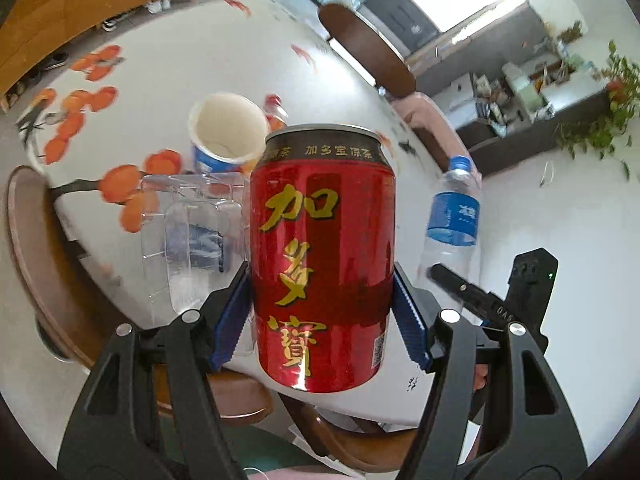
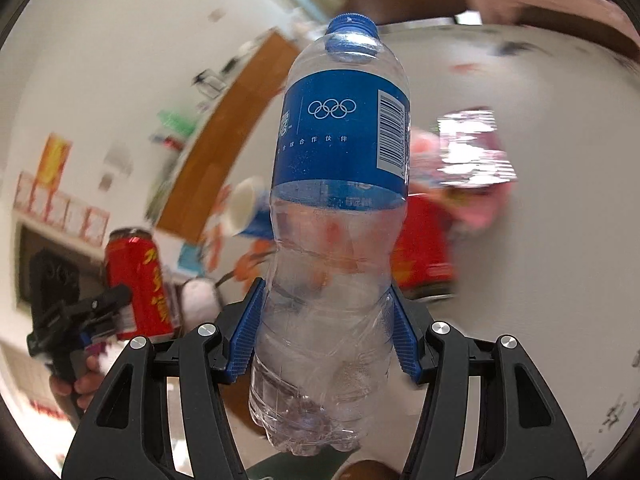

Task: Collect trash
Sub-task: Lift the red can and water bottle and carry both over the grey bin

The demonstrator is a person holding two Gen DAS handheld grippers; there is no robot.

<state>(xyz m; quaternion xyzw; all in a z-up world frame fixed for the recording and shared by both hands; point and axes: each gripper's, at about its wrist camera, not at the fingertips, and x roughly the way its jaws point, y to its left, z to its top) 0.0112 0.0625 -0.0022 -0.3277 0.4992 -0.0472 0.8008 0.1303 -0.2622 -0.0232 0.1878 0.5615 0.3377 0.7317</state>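
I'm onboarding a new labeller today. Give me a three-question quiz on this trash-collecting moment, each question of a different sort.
1. True or false: the left hand-held gripper is shut on the red can.
2. What does the right hand-held gripper hold? A) paper cup B) water bottle C) clear tray
3. Fill in: the paper cup on the table is ____ inside.

Key: 1 true; 2 B, the water bottle; 3 empty.

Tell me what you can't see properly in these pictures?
- Left wrist view: the clear plastic tray is partly hidden behind the red can in the left hand-held gripper.
- Right wrist view: the pink packet and a second red can are blurred, partly behind the water bottle in the right hand-held gripper.
- No trash bin shows in either view.
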